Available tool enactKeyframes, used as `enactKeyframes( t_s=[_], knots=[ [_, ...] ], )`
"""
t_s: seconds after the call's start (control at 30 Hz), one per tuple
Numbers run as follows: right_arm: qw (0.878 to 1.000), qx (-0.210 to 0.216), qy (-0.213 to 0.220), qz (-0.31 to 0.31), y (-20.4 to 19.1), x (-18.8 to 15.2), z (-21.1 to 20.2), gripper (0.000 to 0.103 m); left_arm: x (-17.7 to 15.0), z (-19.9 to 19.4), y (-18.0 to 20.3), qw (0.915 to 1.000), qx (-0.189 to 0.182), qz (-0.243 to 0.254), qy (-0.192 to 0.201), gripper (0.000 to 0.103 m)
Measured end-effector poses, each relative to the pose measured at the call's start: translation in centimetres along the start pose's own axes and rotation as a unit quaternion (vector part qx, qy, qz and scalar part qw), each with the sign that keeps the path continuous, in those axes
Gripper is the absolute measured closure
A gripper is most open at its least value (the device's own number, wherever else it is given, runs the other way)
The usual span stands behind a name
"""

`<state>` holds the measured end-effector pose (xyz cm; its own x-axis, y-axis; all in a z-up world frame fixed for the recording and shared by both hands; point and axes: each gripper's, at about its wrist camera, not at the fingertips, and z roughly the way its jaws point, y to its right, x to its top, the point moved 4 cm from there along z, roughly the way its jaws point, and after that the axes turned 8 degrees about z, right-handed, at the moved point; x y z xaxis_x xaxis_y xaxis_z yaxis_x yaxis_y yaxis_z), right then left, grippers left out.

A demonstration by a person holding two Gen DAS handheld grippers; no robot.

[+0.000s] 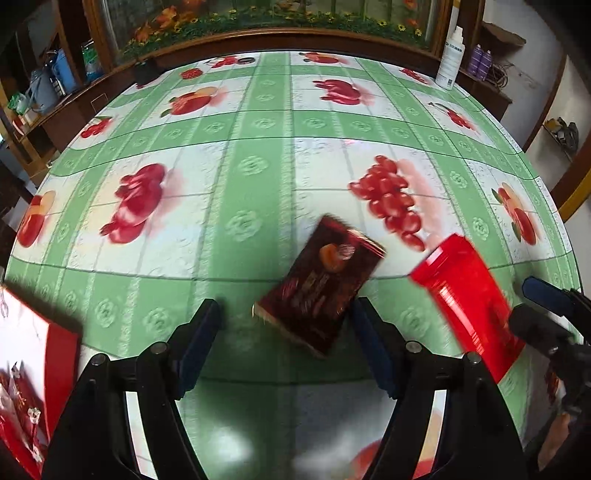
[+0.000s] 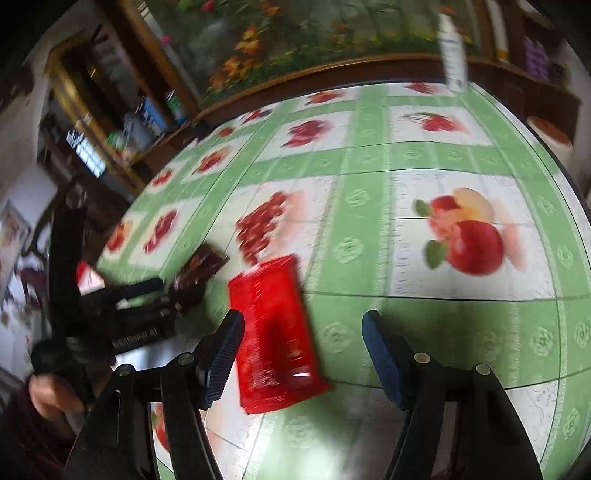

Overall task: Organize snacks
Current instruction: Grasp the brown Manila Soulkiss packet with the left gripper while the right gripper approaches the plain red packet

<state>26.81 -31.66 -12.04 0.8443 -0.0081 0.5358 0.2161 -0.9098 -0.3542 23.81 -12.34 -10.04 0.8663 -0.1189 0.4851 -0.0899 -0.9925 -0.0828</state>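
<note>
A dark maroon snack packet [image 1: 320, 285] lies on the green fruit-print tablecloth [image 1: 258, 166], between and just beyond my left gripper's [image 1: 286, 321] open fingers. A bright red snack packet [image 1: 467, 302] lies to its right; in the right wrist view the red packet [image 2: 275, 334] lies between my right gripper's [image 2: 303, 330] open fingers, close to the left finger. The maroon packet [image 2: 201, 267] shows further left there, beside the left gripper [image 2: 147, 291]. Both views are motion-blurred.
A red and white box or bag [image 1: 33, 373] stands at the near left edge. A white bottle [image 1: 450, 61] stands at the far right of the table. A wooden cabinet with a flower picture [image 1: 277, 18] runs behind the table; shelves [image 1: 48, 85] are at left.
</note>
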Motion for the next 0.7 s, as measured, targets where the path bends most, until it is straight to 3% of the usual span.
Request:
enactKeyframes(
  t_s=[0.23, 0.4, 0.57, 0.7],
  knots=[
    [0.995, -0.077, 0.004, -0.068, -2.2, -1.4, 2.1, 0.025, -1.5, -1.2, -0.6, 0.9994, -0.017, 0.03, 0.008, 0.053],
    [0.991, -0.096, 0.01, -0.095, -2.8, -2.0, 2.5, 0.026, -1.6, -2.2, -0.9, 0.9986, -0.034, 0.039, 0.012, 0.053],
    [0.99, -0.098, 0.005, -0.103, -2.9, -2.1, 2.4, 0.027, 0.6, -2.4, 0.0, 0.9946, -0.015, 0.098, 0.029, 0.044],
    [0.99, -0.096, 0.001, -0.107, -2.9, -2.2, 2.4, 0.026, 1.8, -1.6, 1.9, 0.9865, 0.006, 0.157, 0.047, 0.044]
  ],
)
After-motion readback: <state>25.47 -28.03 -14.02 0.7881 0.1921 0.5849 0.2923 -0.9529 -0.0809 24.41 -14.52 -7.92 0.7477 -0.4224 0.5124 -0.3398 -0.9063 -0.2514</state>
